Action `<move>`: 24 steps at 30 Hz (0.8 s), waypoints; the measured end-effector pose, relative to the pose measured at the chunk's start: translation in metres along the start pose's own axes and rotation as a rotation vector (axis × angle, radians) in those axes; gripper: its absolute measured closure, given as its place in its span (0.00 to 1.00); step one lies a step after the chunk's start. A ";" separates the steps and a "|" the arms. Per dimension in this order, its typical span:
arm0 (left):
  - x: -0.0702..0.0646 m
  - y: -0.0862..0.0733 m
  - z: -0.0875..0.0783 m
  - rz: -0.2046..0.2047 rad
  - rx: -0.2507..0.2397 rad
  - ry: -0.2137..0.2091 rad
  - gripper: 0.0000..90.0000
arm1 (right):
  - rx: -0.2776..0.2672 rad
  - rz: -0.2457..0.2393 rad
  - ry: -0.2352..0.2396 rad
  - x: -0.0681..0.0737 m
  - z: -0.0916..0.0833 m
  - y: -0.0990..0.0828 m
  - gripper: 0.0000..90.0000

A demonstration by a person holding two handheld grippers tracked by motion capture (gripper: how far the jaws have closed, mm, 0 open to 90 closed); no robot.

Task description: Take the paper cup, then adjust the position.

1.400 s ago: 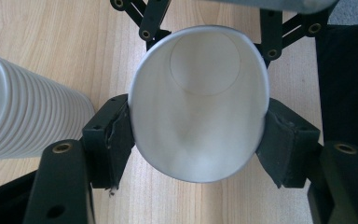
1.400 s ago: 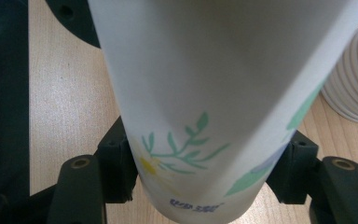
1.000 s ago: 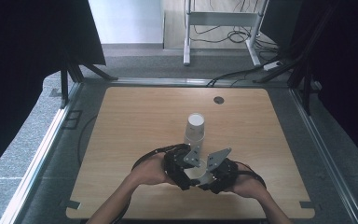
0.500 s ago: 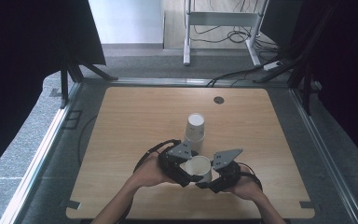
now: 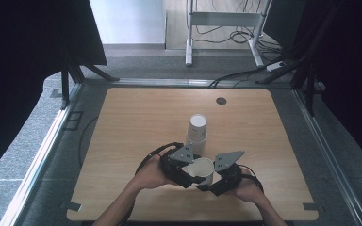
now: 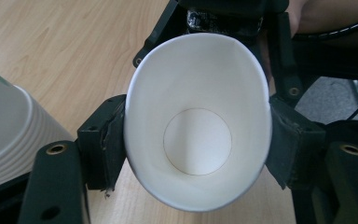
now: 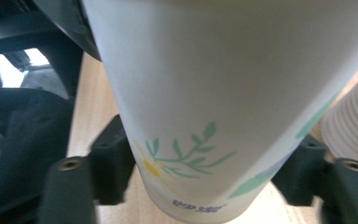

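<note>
Mid hand-over of a single paper cup (image 5: 201, 170), low over the near table (image 5: 122, 141), just short of the cup stack (image 5: 197, 129). Left tongs (image 5: 194, 178) just closing, squeezing its rim oval; right tongs (image 5: 206, 186) just opening, pads apparently clear. Next: draw right tongs away, without crushing.

Even light falls on the desk (image 5: 136, 117), dark curtains surround it; the paper cup (image 7: 200, 107) looks soft, blurred close up.
</note>
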State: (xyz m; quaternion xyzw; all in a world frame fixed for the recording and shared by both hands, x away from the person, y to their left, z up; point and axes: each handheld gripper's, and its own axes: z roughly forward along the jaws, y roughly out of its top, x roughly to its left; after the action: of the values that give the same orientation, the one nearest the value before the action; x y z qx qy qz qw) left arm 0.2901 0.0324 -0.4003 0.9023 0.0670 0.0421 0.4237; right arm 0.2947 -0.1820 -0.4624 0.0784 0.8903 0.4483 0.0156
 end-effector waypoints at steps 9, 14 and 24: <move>0.003 -0.001 -0.008 0.002 0.041 0.061 0.33 | -0.006 0.047 -0.081 -0.002 -0.001 -0.001 0.14; 0.006 -0.003 -0.013 -0.002 0.061 0.090 0.33 | -0.013 0.053 -0.109 -0.002 -0.004 -0.001 0.13; 0.011 -0.008 -0.027 -0.030 0.089 0.157 0.33 | 0.010 0.063 -0.144 -0.001 -0.010 -0.004 0.10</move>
State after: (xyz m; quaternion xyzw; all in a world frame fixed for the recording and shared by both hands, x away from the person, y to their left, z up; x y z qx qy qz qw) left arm 0.2962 0.0596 -0.3893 0.9131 0.1154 0.1032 0.3771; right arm 0.2946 -0.1918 -0.4596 0.1385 0.8861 0.4376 0.0648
